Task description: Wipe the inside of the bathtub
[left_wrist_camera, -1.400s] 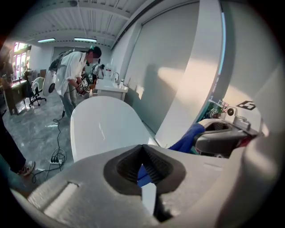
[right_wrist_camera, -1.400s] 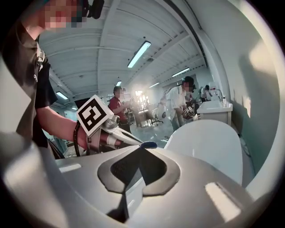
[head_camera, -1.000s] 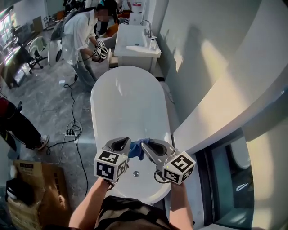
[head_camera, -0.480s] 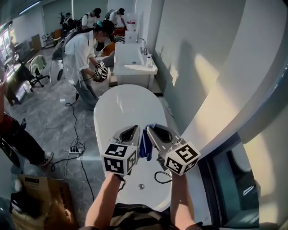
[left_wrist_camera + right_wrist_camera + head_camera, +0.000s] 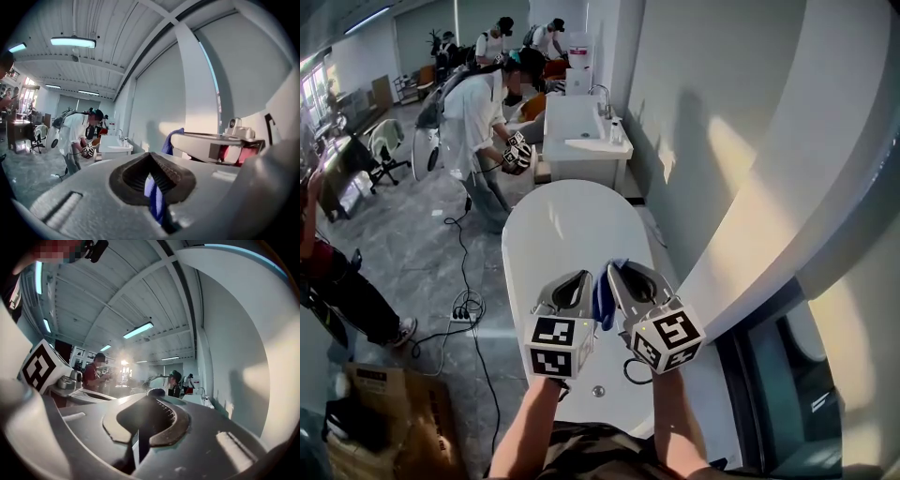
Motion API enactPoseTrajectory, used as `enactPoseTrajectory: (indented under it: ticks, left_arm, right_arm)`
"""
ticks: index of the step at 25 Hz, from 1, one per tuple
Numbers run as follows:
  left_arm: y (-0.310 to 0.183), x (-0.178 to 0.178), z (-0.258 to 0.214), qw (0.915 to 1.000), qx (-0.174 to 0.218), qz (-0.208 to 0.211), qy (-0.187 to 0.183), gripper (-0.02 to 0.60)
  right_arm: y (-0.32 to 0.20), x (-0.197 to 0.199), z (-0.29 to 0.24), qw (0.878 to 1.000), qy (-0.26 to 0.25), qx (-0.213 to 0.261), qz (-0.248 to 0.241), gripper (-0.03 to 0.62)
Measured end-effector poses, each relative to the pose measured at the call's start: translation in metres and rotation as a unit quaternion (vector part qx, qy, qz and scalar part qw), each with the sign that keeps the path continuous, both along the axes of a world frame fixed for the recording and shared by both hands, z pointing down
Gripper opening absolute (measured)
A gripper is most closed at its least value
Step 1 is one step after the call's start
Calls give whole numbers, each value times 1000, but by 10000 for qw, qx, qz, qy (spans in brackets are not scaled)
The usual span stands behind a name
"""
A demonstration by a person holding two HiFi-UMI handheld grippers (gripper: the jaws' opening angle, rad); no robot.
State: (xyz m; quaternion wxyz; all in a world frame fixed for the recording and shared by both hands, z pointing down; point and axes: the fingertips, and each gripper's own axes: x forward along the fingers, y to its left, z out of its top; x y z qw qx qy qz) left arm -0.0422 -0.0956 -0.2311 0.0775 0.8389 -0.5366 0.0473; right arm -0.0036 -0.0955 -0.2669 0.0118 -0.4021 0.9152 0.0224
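Observation:
The white oval bathtub (image 5: pixel 567 234) lies below me in the head view, its drain (image 5: pixel 598 391) near my end. Above its near half I hold both grippers side by side, tips pointing away. A blue cloth (image 5: pixel 604 296) hangs bunched between the tips. My left gripper (image 5: pixel 577 285) is shut on the cloth (image 5: pixel 155 199), which shows as a blue strip in its jaws. My right gripper (image 5: pixel 619 277) is shut too, with a dark fold of the cloth (image 5: pixel 143 439) in its gap. More of the cloth (image 5: pixel 170 139) drapes off the right gripper's tip in the left gripper view.
A white wall (image 5: pixel 722 141) runs along the tub's right side. Beyond the tub's far end stands a washbasin (image 5: pixel 577 131) with a tap. A person (image 5: pixel 483 117) bends beside it holding grippers. A cable and power strip (image 5: pixel 464 311) lie on the floor at left, near a cardboard box (image 5: pixel 384 412).
Both grippers have risen with the cloth, away from the tub floor near the drain. The cloth now hangs narrower between the tips. The person by the washbasin has moved nearer the tub.

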Motion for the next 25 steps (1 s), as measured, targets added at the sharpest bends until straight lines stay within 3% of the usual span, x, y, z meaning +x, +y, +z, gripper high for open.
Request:
enactPoseTrajectory:
  ticks: [4,14,25]
  left_arm:
    - [1,-4,0,9995,-181,71,260,5]
    - [-2,-15,11,9997,-123,-179,63,5]
    - [-13,-11,14,9998,-202,-15,27,5]
  right_arm:
    - [1,-3,5,9999,104,-43,93,15]
    - [1,-3,12,9996,233,39,156,15]
    - [-9,0,11,9994,224,-52,271,16]
